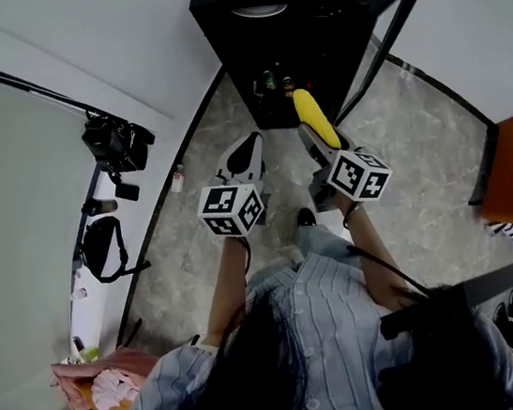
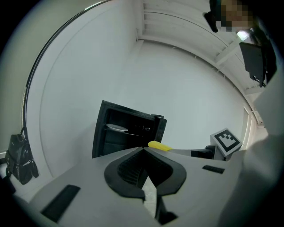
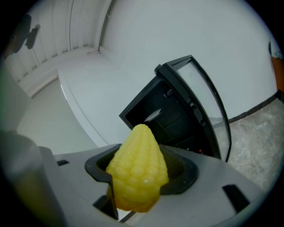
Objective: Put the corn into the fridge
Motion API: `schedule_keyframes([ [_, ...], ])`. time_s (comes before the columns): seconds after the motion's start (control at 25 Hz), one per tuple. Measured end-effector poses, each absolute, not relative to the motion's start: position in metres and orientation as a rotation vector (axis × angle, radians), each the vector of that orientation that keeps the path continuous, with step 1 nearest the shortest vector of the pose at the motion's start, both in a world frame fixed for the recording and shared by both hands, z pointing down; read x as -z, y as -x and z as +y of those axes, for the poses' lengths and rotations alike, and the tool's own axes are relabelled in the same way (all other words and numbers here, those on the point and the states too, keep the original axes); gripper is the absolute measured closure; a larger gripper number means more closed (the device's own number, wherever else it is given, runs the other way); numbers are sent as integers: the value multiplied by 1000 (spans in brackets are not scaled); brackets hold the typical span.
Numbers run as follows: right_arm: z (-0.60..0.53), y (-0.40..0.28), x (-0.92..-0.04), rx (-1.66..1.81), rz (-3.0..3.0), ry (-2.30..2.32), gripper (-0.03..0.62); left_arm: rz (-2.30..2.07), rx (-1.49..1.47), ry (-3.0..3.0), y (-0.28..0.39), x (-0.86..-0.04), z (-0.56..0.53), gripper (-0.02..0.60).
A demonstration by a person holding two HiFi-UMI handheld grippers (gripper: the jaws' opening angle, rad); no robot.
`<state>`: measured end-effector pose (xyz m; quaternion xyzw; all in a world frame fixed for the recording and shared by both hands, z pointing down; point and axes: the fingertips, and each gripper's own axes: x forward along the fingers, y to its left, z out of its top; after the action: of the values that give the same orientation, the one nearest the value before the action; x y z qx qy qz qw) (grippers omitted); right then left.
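Right gripper [image 1: 317, 141] clamping corn [image 3: 137, 170], tip pointing forward; left gripper [image 2: 144, 153] hanging beside, jaws together, empty. Black fridge [image 1: 277, 16] standing open just ahead, glass door [image 1: 391, 15] hanging right. Judging best: keeping cob level, aiming below plate [image 3: 153, 116], clearing door edge.

Yellow corn [image 3: 138, 175], clamped in right tongs [image 3: 140, 165], points toward open black fridge [image 3: 174, 111].

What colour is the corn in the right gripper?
Yellow; the corn shows best in the right gripper view.
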<state>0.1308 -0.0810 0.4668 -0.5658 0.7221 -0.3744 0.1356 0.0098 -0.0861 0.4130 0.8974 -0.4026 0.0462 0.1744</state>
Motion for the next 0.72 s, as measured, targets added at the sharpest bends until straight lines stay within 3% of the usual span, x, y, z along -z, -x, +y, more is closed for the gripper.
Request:
schedule_keyframes([
  [0.72,-134,-133,-483,1136,2128,1610,330,-1124,-151,-2526,-30,-423,-139,574],
])
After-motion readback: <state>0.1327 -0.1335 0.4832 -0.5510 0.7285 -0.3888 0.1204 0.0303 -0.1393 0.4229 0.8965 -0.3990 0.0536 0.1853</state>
